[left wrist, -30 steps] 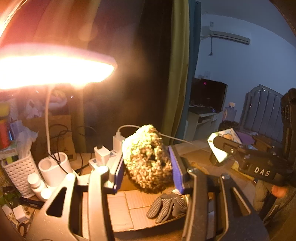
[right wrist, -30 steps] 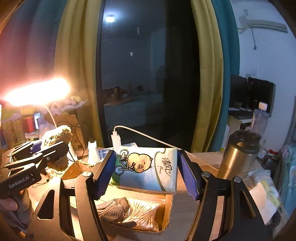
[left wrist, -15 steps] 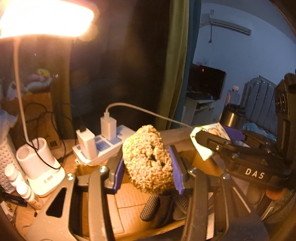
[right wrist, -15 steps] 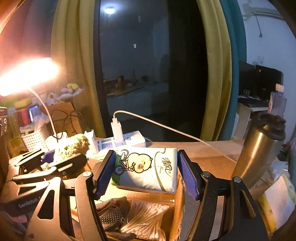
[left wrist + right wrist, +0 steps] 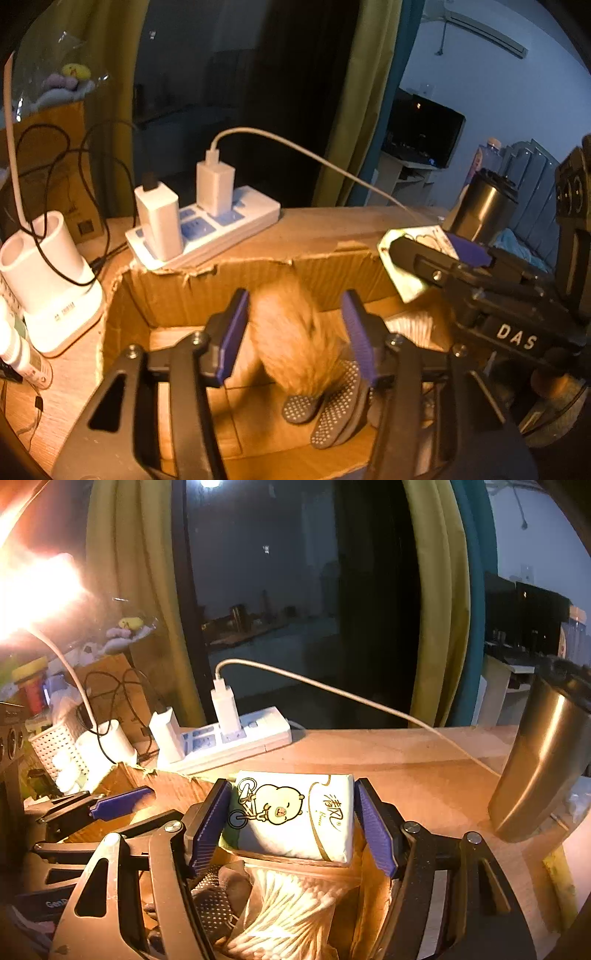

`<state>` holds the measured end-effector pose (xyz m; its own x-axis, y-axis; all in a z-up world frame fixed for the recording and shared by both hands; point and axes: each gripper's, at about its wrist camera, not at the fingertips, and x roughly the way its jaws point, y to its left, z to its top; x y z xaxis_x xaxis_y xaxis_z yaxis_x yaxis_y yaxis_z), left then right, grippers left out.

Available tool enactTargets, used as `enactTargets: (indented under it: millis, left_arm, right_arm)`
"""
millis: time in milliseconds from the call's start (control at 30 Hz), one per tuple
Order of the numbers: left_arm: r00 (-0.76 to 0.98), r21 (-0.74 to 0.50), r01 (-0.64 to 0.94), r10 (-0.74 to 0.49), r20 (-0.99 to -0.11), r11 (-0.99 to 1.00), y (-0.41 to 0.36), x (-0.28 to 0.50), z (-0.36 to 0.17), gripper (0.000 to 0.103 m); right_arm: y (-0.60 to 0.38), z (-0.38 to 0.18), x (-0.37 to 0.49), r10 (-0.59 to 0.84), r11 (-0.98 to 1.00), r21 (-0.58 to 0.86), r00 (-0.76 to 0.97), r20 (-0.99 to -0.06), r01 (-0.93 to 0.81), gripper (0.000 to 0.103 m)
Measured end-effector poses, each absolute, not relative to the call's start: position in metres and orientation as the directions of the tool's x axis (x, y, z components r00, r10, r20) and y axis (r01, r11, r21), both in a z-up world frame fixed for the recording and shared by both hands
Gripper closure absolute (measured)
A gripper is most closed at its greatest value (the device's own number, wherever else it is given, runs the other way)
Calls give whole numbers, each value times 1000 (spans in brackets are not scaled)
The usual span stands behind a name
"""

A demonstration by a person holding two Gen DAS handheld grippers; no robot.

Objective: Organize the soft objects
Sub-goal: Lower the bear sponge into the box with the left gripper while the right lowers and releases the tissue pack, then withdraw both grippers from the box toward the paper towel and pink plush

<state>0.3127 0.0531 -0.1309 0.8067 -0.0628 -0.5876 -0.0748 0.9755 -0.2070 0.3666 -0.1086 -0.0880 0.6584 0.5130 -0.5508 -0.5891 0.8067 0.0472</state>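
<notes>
My left gripper (image 5: 295,332) is open over an open cardboard box (image 5: 236,280). A fuzzy yellow-brown ball (image 5: 291,332), blurred by motion, sits between its fingers without touching them, dropping onto dotted grey gloves (image 5: 332,406) in the box. My right gripper (image 5: 291,823) is shut on a white tissue pack (image 5: 295,812) with a cartoon print, held over the box's right side. A bag of cotton swabs (image 5: 291,912) and the gloves (image 5: 214,897) lie below it. The right gripper shows in the left wrist view (image 5: 436,258).
A white power strip (image 5: 207,232) with chargers and a white cable lies behind the box. A white holder (image 5: 48,269) stands at the left with small bottles. A steel tumbler (image 5: 539,757) stands at the right on the wooden desk (image 5: 406,760).
My left gripper lowered into the box and opened, letting go of the fuzzy ball, which is falling. My right gripper moved down toward the box with the tissue pack.
</notes>
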Motion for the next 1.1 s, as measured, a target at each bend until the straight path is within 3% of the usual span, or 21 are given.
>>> enactTargets:
  millis: [100, 1100]
  left_arm:
    - [800, -209, -76, -65, -597, 975, 52, 315, -134, 41]
    - [860, -200, -54, -56, -508, 978, 47, 269, -77, 40]
  right_arm:
    - [-109, -92, 370, 508, 810, 56, 649, -567, -584, 33]
    - [-126, -39, 320, 504, 821, 11, 717, -481, -570, 28]
